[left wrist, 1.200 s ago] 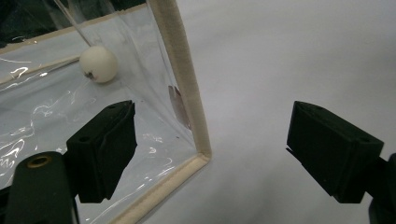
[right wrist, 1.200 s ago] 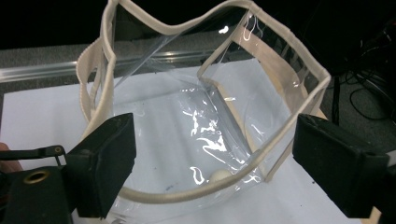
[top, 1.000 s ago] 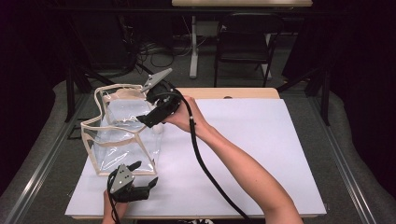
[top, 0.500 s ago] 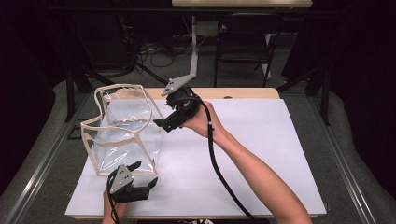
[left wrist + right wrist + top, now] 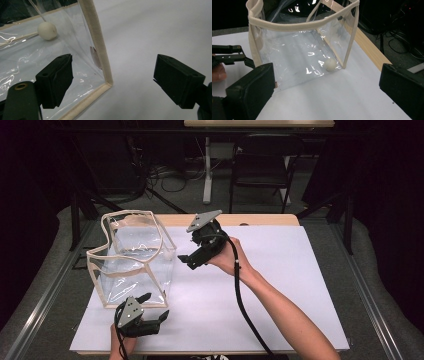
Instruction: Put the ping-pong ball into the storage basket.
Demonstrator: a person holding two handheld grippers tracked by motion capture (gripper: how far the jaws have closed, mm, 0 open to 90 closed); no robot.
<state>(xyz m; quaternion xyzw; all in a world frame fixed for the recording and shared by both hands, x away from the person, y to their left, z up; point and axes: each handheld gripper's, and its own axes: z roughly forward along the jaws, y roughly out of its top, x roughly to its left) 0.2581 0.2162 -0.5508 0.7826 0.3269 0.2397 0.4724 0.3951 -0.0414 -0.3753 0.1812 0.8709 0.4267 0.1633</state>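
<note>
Clear plastic box-shaped bag with beige fabric trim [image 5: 132, 257] stands upright, mouth open, on white tabletop sheet [image 5: 280, 290] near its left edge. Small white ball [image 5: 330, 64] lies inside bag on bottom, in far corner. Right gripper [image 5: 194, 261], held in hand [image 5: 227, 257] above sheet just right of bag, jaws wide apart, holding nothing. Left gripper [image 5: 155, 316] rests near front edge, at bag's near corner; jaws spread, empty, one either side of corner seam.

Lab or studio, black curtains [image 5: 385, 195], floor cables [image 5: 170, 172], folding chair [image 5: 260, 165], white-topped table [image 5: 300, 285]
</note>
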